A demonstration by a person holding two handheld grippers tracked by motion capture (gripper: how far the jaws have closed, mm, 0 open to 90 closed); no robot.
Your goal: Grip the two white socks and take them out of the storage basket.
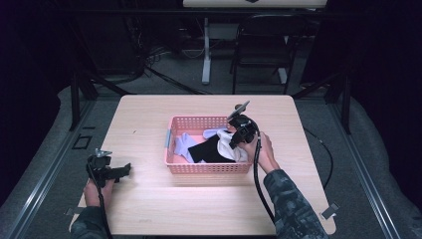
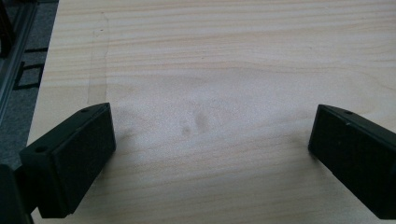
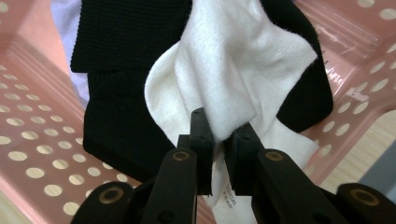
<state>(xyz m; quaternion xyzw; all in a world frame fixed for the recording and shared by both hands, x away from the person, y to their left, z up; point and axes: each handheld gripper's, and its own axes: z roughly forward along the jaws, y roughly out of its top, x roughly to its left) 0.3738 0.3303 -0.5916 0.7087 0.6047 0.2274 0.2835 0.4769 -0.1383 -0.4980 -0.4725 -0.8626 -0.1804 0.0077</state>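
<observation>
Inside the pink basket [image 1: 209,168], at the table's centre, item one: my right gripper [image 1: 234,141], reaching in from the basket's 3 o'clock side, its jaws pinched tight on a fold of the white sock [image 3: 233,70]. Through the right gripper view the cloth bunches between the two black pads, with a printed hem hanging below them toward 6 o'clock.

Item two: white sock, lying at the basket's right end in the high view [image 1: 234,149], draped partly over the black sock [image 3: 126,93].

Item three: black sock, spread flat beneath and around the white one, filling the middle of the basket [image 1: 211,151].

Item four: pale lavender sock [image 1: 184,145], at 9 o'clock of the black one, against the basket's left wall.

Item five: my left gripper [image 1: 127,170], resting low at the table's 8 o'clock corner, well apart from the basket. Its jaws stand wide, nothing between them; the left gripper view shows bare wood of the table [image 2: 210,70] from pad to pad.

Item six: pink basket, perforated walls, sitting square on the table.
</observation>
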